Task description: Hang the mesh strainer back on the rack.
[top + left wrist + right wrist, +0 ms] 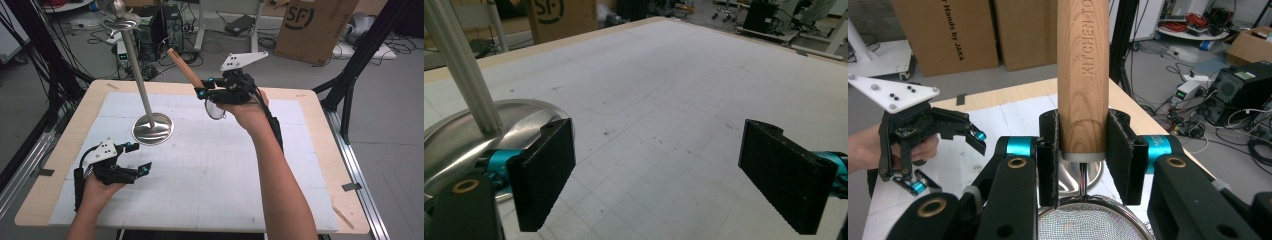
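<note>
Right claw (1082, 160) clamps the strainer's wooden handle (1083, 75); left claw (659, 170) gapes, apparently empty.

Two handheld grippers: the left gripper (136, 159) near the table's (310, 210) front left corner, the right gripper (202, 87) raised toward the back edge. One wood-handled mesh strainer (187, 70). One metal stand (152, 127) with a round base and single pole. Two cardboard boxes (945, 35) on the floor beyond the table.

Lighting: even, bright, overhead; shadows soft. Glare on the steel stand base (459, 135) beside the left gripper (656, 175). Focus slightly soft throughout.
</note>
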Demonstrator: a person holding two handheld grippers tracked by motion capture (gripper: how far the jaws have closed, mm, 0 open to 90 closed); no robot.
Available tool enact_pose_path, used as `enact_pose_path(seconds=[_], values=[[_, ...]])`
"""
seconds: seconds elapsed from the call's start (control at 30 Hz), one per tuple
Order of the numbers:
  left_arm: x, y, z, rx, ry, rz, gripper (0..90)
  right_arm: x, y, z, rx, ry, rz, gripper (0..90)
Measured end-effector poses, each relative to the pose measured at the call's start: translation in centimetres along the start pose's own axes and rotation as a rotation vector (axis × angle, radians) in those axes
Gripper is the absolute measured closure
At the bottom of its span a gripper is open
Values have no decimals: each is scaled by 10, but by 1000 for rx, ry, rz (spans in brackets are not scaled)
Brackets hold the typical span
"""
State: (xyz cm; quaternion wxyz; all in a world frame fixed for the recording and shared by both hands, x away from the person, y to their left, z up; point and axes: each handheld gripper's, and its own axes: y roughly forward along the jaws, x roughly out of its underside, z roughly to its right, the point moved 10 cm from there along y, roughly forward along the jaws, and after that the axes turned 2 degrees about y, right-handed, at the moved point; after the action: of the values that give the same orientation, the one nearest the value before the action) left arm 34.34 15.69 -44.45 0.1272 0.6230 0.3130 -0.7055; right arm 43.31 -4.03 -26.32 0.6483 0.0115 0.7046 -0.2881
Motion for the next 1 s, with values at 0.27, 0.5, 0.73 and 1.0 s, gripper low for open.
enact_pose_path(seconds=[0.27, 0.5, 0.73, 1.0], values=[[0, 3, 4, 9, 11, -12, 157, -20, 4, -2, -23, -16, 25, 685], [-1, 1, 4, 9, 9, -7, 157, -32, 9, -1, -22, -31, 27, 685], [-1, 2, 6, 14, 9, -5, 157, -47, 17, -4, -19, -50, 20, 685], [-1, 1, 6, 14, 8, -6, 157, -61, 26, -3, -10, -65, 7, 685]])
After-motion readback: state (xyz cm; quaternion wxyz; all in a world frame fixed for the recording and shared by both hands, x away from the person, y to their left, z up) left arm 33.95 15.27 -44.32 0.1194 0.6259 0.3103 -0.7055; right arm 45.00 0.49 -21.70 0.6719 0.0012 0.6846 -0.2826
